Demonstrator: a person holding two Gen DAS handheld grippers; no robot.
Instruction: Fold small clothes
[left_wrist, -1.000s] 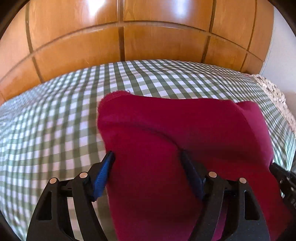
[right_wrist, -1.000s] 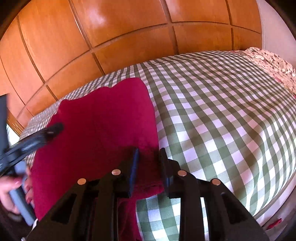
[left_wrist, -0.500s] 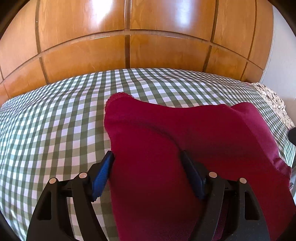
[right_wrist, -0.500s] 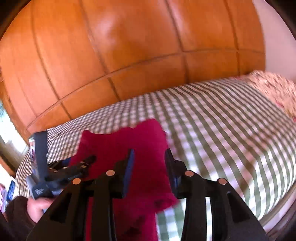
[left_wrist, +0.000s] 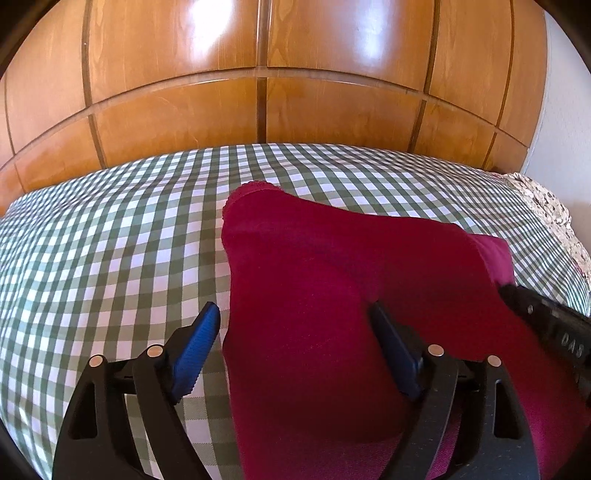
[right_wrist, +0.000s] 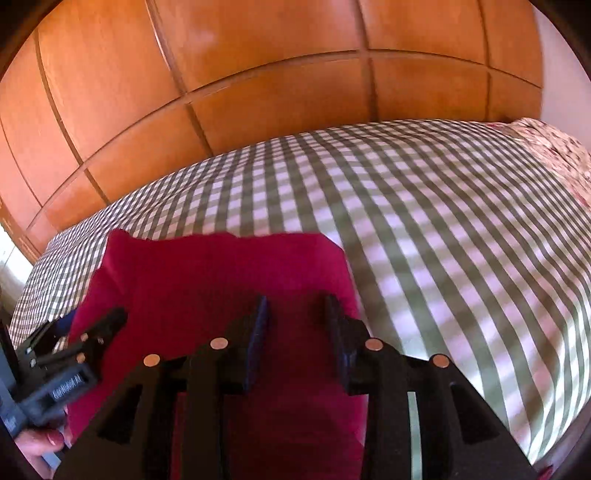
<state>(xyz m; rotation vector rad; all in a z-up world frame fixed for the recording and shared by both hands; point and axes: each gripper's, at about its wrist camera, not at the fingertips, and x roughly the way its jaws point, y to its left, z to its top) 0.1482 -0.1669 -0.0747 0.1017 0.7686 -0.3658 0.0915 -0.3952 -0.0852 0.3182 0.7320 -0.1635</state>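
Note:
A dark red garment (left_wrist: 332, 277) lies folded on the green-and-white checked bedcover (left_wrist: 110, 258). My left gripper (left_wrist: 293, 310) straddles its near left part with the jaws opening. The left blue pad (left_wrist: 203, 336) stands just off the cloth's edge and the right pad rests on the cloth. In the right wrist view the garment (right_wrist: 221, 273) lies under my right gripper (right_wrist: 295, 301). Its jaws stand partly apart and are closing, with nothing pinched between them. One finger of the left gripper (right_wrist: 107, 325) shows at the cloth's left side, held by a hand (right_wrist: 33, 443).
Glossy wooden panels (left_wrist: 295, 92) rise behind the bed. A floral fabric (right_wrist: 546, 144) lies at the far right of the bedcover (right_wrist: 443, 240). The bed's edge drops away at the lower right of the right wrist view. The right gripper's body (left_wrist: 554, 332) sits by the garment's right side.
My right gripper let go of the garment's near corner and swung left; it now hovers over the cloth. The left jaws spread wider, and the left pad has come off the cloth's edge.

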